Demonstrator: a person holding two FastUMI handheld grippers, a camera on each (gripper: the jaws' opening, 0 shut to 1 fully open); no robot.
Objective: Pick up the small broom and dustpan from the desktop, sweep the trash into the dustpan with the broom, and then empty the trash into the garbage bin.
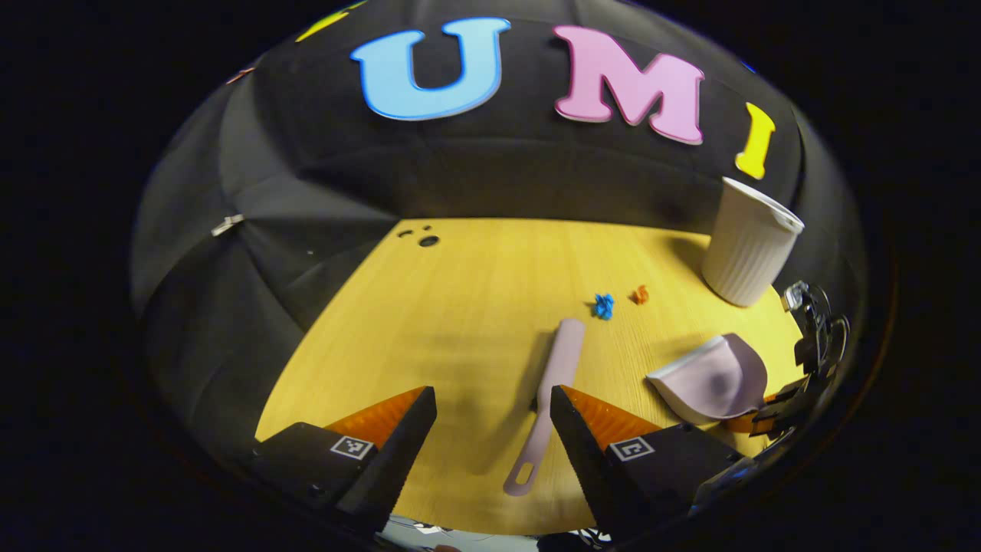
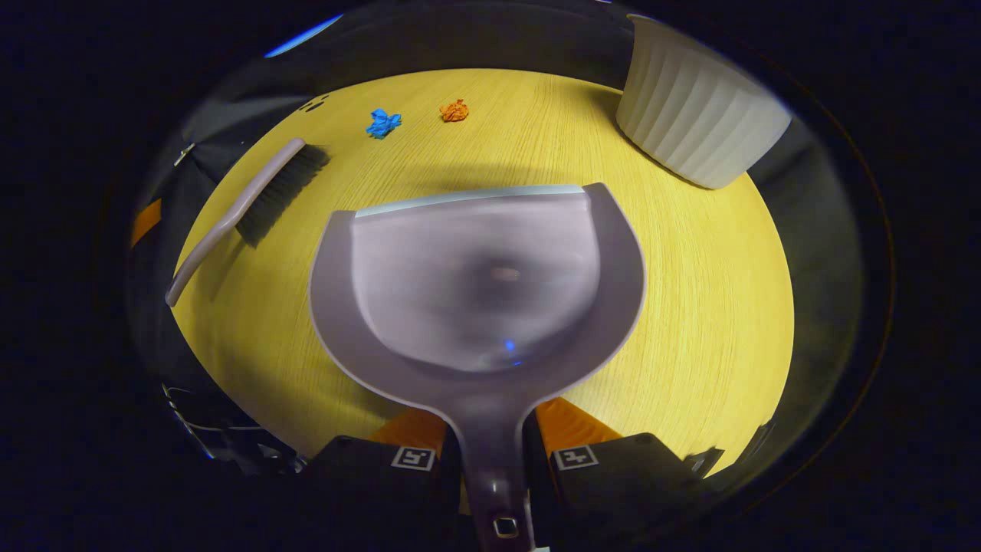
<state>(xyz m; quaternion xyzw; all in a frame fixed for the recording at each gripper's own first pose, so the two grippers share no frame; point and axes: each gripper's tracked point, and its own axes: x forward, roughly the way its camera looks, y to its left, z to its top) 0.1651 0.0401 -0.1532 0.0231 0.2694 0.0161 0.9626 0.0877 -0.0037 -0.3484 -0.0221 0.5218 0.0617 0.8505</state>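
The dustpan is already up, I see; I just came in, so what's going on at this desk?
A person is tidying with two handheld grippers. The right gripper is shut on the handle of the dustpan. The left gripper is open over the broom, which lies on the desk, not yet gripped. A blue scrap and an orange scrap lie unswept near the white garbage bin.

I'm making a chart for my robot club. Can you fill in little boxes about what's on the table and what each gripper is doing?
table: yellow wooden desktop
trash: blue paper scrap, orange paper scrap, close together
broom: small broom lying on desktop, not yet grasped
dustpan: dustpan empty, handle clamped between the fingers
bin: white ribbed garbage bin, upright
left gripper: open, above broom handle
right gripper: shut on dustpan handle
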